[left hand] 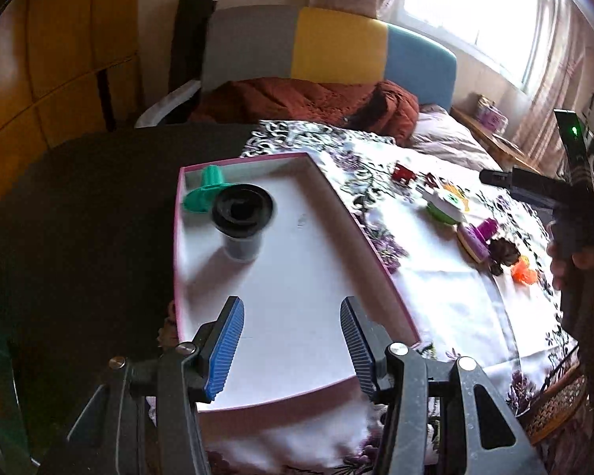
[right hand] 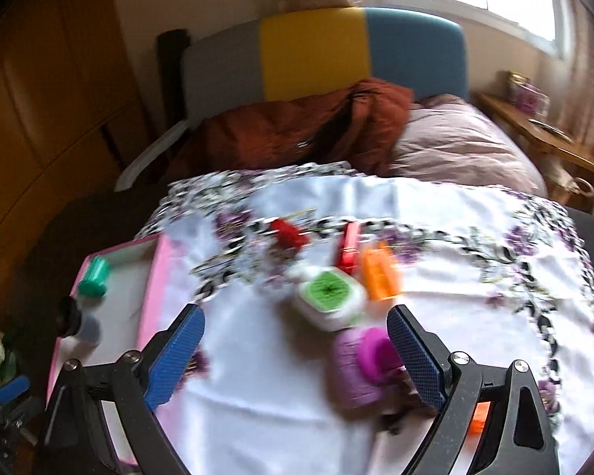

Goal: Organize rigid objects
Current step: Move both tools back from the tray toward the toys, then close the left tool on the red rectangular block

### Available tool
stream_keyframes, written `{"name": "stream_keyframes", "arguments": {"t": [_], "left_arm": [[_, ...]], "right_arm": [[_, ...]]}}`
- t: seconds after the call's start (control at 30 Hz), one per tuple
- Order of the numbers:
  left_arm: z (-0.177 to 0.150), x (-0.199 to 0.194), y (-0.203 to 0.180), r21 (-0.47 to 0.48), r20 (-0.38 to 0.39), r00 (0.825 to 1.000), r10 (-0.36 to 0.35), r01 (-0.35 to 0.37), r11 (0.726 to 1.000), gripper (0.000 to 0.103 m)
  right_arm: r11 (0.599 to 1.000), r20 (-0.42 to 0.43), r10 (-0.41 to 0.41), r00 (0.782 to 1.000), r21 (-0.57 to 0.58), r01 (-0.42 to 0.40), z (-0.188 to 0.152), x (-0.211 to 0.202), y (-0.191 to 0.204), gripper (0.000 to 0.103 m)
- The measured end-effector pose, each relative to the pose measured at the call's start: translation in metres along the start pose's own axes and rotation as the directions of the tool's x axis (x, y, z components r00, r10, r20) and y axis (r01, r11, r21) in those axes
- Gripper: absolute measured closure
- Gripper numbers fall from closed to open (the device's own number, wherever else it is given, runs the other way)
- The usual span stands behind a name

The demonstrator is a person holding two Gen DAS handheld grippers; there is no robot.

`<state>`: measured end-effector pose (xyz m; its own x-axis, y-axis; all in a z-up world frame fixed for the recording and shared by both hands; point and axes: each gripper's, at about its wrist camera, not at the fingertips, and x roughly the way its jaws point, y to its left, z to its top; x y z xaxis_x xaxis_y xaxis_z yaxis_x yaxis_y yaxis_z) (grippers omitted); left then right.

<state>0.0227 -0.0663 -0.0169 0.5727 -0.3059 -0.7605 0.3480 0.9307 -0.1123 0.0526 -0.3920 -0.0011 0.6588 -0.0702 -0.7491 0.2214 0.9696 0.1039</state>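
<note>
While both fingers gape empty, black cup [left hand: 242,219] stands upright in pink-rimmed tray [left hand: 376,255].

Pink-rimmed white tray [left hand: 358,233], shallow, lying flat on the cloth. Inside, at its far-left corner: green peg [left hand: 204,190] lying on its side, and touching it a black cup [left hand: 242,219], upright, mouth up. Loose on the cloth at the tray's 2–3 o'clock, clustered: red piece [right hand: 289,233], red clip [right hand: 348,247], orange block [right hand: 380,275], white square box with green top [right hand: 330,297], purple block with magenta cap [right hand: 362,366] nearest. Small orange item [left hand: 524,273] sits apart.
</note>
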Motion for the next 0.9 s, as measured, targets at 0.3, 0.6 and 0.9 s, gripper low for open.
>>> {"name": "stream_keyframes", "arguments": {"t": [0.3, 0.6, 0.9], "left_arm": [[0.022, 0.015, -0.034, 0.026, -0.052, 0.993, -0.108, 0.109, 0.994, 0.052], [0.067, 0.059, -0.094, 0.050, -0.115, 0.971, -0.208, 0.214, 0.975, 0.052], [0.097, 0.129, -0.143, -0.052, -0.237, 0.916, -0.323, 0.320, 0.946, 0.045]], "right_arm": [[0.962, 0.032, -0.162, 0.986, 0.226, 0.151, -0.004, 0.009, -0.100, 0.006], [0.919, 0.020, -0.132, 0.991, 0.377, 0.115, -0.008, 0.008, -0.133, 0.006], [0.902, 0.033, -0.103, 0.994, 0.424, 0.079, -0.009, 0.003, -0.140, 0.005]]}}
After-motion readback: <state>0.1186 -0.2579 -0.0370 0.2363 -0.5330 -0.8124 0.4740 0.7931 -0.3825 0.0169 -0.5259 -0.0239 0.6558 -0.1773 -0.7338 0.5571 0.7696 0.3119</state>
